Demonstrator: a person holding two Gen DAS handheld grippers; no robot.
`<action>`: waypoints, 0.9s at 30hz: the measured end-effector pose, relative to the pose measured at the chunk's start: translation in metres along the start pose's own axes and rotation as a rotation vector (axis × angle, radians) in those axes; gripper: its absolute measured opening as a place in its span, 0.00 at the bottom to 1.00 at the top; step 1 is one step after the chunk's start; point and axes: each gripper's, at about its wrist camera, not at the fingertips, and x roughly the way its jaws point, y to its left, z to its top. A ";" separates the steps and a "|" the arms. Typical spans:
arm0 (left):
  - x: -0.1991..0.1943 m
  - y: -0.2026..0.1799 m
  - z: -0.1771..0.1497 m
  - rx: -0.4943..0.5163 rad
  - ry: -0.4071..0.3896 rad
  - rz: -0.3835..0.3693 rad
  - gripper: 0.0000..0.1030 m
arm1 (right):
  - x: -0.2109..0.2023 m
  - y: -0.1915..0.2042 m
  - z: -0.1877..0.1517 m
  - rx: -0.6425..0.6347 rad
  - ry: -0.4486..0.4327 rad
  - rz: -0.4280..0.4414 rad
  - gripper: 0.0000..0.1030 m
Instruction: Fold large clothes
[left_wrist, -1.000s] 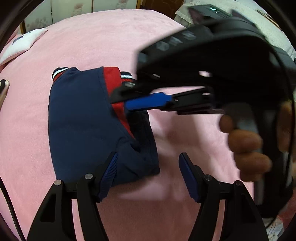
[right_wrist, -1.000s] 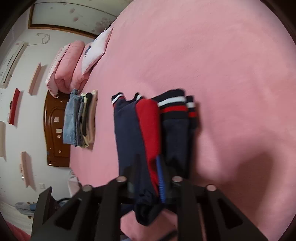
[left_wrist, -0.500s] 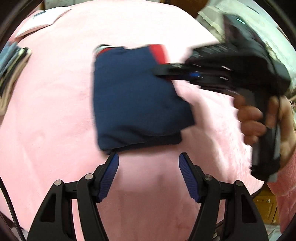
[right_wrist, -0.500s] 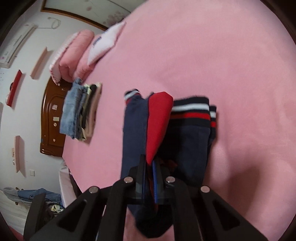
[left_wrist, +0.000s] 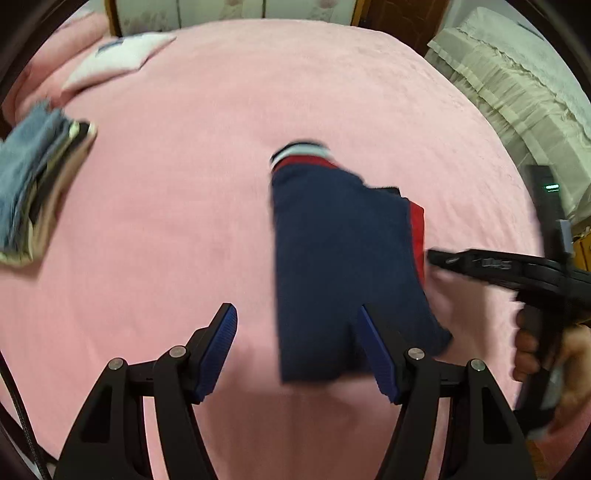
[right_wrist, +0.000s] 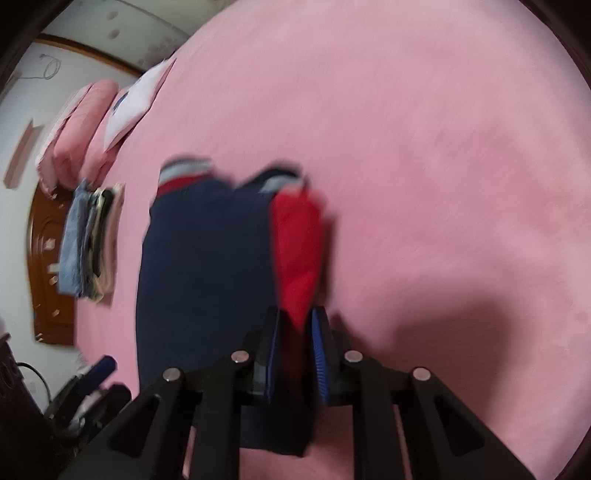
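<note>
With the right gripper (right_wrist: 293, 350) just easing its jaws around the navy-and-red jacket (left_wrist: 343, 266) and the left gripper (left_wrist: 297, 350) released, we withdraw gently, keeping folds undisturbed

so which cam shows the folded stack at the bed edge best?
Left wrist: the stack is larger there, with blue denim on top and paler layers below. Right wrist shows the same stack smaller and blurred, edge-on.
</note>
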 end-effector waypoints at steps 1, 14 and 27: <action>0.001 -0.001 0.004 0.010 -0.004 0.000 0.64 | -0.016 0.006 0.003 -0.031 -0.088 -0.012 0.20; 0.062 0.012 -0.016 -0.209 0.189 -0.138 0.56 | 0.047 0.068 0.010 -0.247 0.055 0.224 0.00; 0.050 0.012 0.056 -0.099 0.021 -0.075 0.55 | -0.007 0.025 0.027 -0.157 -0.175 0.196 0.00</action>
